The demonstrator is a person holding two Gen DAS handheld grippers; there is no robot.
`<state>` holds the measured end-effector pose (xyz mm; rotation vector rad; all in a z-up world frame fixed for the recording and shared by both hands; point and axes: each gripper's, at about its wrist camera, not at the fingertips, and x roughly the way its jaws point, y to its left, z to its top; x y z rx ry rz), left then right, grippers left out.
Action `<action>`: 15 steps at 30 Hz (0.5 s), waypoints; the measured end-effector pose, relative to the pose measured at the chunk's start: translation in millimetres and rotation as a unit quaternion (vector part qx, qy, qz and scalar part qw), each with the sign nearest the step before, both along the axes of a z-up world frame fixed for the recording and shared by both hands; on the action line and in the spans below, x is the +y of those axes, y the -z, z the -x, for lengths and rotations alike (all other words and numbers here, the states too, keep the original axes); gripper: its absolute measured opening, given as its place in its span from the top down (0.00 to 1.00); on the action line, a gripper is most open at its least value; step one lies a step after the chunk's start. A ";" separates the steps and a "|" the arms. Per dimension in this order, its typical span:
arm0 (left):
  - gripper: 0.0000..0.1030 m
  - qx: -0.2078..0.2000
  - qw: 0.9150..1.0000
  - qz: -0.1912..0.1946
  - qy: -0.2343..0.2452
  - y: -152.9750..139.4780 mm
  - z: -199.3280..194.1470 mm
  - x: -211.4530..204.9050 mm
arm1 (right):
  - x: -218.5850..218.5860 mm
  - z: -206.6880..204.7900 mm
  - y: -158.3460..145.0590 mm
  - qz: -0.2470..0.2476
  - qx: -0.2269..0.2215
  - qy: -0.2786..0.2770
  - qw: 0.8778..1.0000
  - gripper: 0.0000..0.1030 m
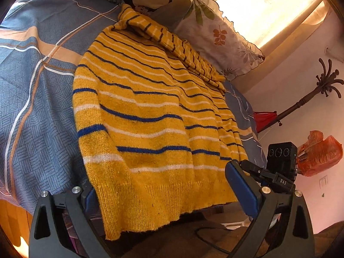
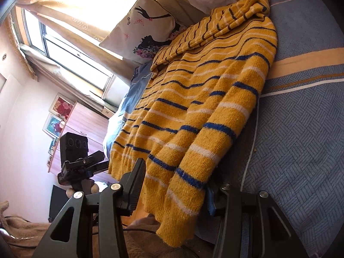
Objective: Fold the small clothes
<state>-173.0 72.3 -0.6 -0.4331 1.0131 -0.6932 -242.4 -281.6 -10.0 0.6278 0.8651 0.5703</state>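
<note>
Yellow striped sweater (image 1: 150,111) lies flat on the bed (image 1: 36,107), long axis running from the hem at lower frame up to the collar at top. Left gripper (image 1: 165,195) jaws apart, straddling the hem, not pinching. Right gripper (image 2: 174,191) half open around the hem corner; grip unclear.

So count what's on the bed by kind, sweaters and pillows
Sweaters: 1, sweater
Pillows: 2, leaf pillow, silhouette pillow
Total: 3
</note>
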 end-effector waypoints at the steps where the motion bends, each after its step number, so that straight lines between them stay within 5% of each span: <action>1: 0.31 0.004 1.000 -0.002 -0.010 1.1 -0.9 0.6 | 3.3 0.5 -1.3 0.013 -0.001 0.007 1.000 0.50; 2: 0.48 0.009 1.000 -0.009 -0.014 3.0 -3.3 0.1 | 6.6 1.1 -3.1 0.030 -0.001 0.017 0.999 0.55; 3: 0.89 0.019 1.000 -0.015 -0.011 6.5 -6.7 -0.2 | 8.3 1.5 -4.0 0.052 0.001 0.028 0.998 0.62; 4: 0.90 0.031 0.999 -0.011 -0.011 10.2 -10.1 1.4 | 8.4 1.7 -4.1 0.063 0.004 0.033 0.997 0.76; 7: 0.91 0.029 0.999 0.004 -0.026 5.3 -10.2 10.2 | -2.9 -1.9 -4.3 0.025 0.008 0.032 0.999 0.85; 15: 0.92 -0.066 0.997 0.026 -0.023 -52.3 35.9 18.5 | -39.3 25.0 -38.9 -0.108 -0.047 0.031 0.993 0.90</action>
